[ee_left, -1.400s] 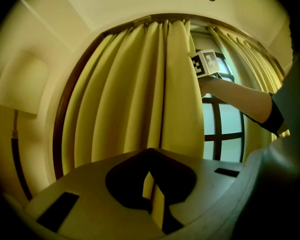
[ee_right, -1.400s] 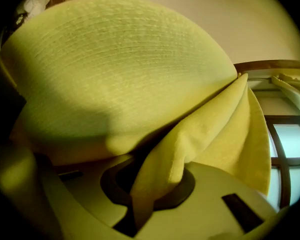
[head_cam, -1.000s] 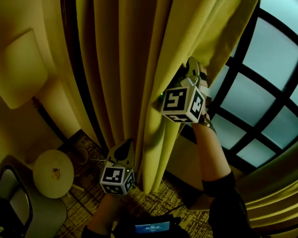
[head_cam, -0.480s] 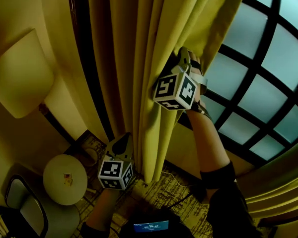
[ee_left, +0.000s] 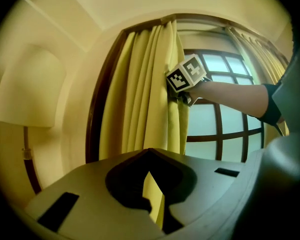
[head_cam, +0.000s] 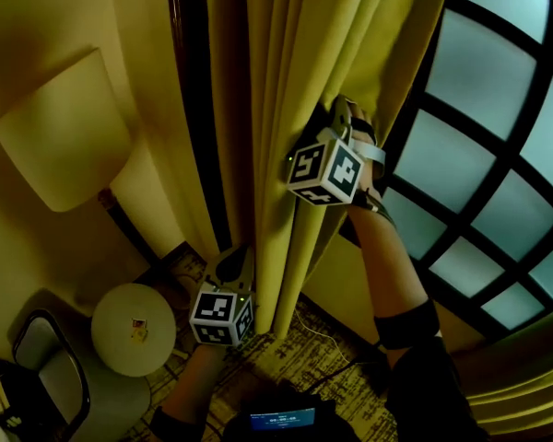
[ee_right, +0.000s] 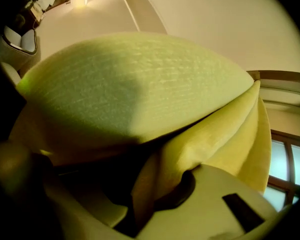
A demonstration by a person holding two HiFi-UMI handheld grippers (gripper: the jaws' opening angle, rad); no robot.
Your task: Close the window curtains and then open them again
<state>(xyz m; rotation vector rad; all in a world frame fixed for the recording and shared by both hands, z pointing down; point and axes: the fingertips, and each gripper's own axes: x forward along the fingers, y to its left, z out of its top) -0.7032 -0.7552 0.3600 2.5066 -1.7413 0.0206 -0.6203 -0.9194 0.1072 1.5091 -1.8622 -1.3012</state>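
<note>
A yellow curtain (head_cam: 286,81) hangs in tight folds against the window's left side. My right gripper (head_cam: 344,115) is at chest height, shut on the curtain's free edge. In the right gripper view a fold of cloth (ee_right: 155,174) is pinched between the jaws, and more cloth (ee_right: 140,84) bulges over them. My left gripper (head_cam: 234,256) is lower down, shut on the same curtain near its bottom. A thin strip of the fabric (ee_left: 151,189) shows between its jaws. The left gripper view also catches the right gripper (ee_left: 177,91) on the curtain (ee_left: 145,99) above.
The bare window (head_cam: 479,155) with its dark grid of bars fills the right. A dark wooden frame (head_cam: 195,109) runs beside the curtain. A floor lamp (head_cam: 64,136), a small round table (head_cam: 134,325) and a chair (head_cam: 37,376) stand at the left. Another curtain (head_cam: 525,385) hangs at the far right.
Both grippers have carried the curtain's edge further left toward the dark frame. The folds are packed tighter and more of the window is bare. Both grips are unchanged.
</note>
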